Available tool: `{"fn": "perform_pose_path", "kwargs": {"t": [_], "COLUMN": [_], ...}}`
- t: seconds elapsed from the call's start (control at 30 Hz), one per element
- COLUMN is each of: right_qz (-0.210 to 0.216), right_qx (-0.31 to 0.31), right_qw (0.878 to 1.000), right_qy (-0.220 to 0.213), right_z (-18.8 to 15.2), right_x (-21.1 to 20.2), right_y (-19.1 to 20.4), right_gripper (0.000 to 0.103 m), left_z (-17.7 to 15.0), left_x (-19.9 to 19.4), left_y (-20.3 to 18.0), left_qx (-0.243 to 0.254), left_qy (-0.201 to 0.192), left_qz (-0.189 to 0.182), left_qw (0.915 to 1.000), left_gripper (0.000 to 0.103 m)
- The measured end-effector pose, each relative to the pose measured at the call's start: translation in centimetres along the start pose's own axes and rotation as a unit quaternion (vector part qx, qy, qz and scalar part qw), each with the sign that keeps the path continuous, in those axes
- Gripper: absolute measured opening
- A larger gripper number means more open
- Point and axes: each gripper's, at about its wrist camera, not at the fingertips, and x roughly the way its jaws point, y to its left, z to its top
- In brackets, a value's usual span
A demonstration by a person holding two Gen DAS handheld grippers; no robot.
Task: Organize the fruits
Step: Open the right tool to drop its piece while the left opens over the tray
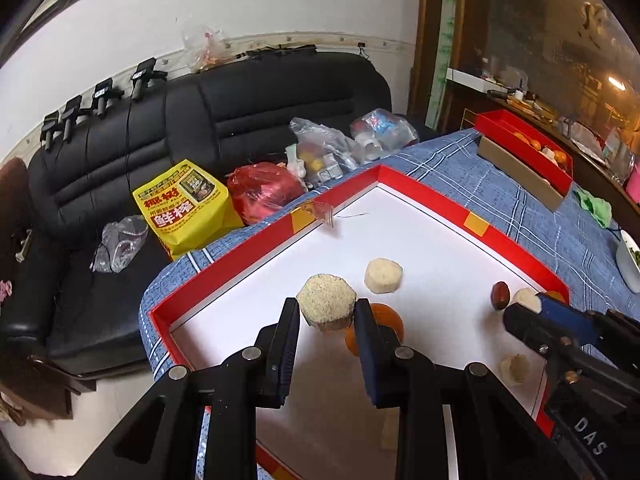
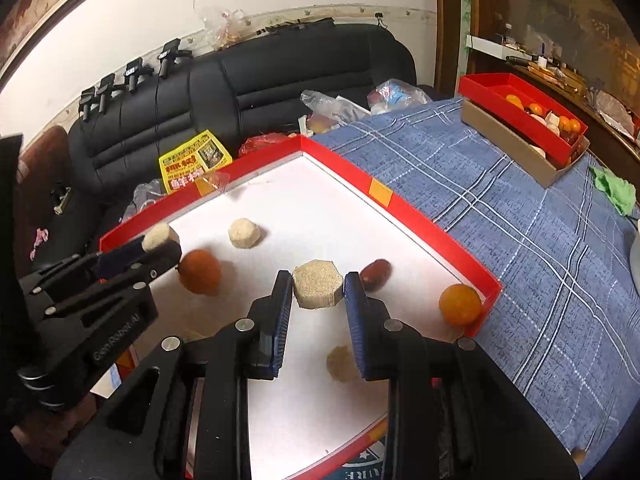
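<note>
A white tray with a red rim [image 1: 516,242] [image 2: 432,224] lies on the blue checked cloth. My left gripper [image 1: 327,308] [image 2: 162,246] is shut on a beige hexagonal cake [image 1: 326,302] [image 2: 160,236]. My right gripper [image 2: 317,285] [image 1: 528,306] is shut on another beige hexagonal cake [image 2: 318,290] [image 1: 527,299]. On the tray lie an orange [image 1: 390,320] [image 2: 200,272], a second orange [image 2: 460,304], a dark red date [image 1: 500,295] [image 2: 375,274], a round pale cake [image 1: 383,275] [image 2: 244,233] and another pale cake [image 1: 515,368] [image 2: 342,363].
A red box with oranges [image 1: 532,148] [image 2: 532,116] sits on a brown box at the far right of the table. A green cloth [image 2: 614,190] lies near it. A black sofa [image 1: 224,120] with plastic bags and a yellow bag [image 1: 184,204] stands beyond the table.
</note>
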Motion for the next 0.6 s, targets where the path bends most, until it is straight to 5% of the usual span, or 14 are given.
{"fn": "perform_pose_path", "kwargs": {"t": [0.6], "right_qz": [0.01], "right_qx": [-0.009], "right_qw": [0.999], "right_qy": [0.032], "right_z": [0.2], "right_x": [3.1], "right_y": [0.4], "right_gripper": [0.026], "left_z": [1.2], "left_x": [4.6], "left_y": [0.6], "left_qx": [-0.005], "left_qy": [0.046], "left_qz": [0.039], "left_qw": [0.9982], "left_gripper": [0.027]}}
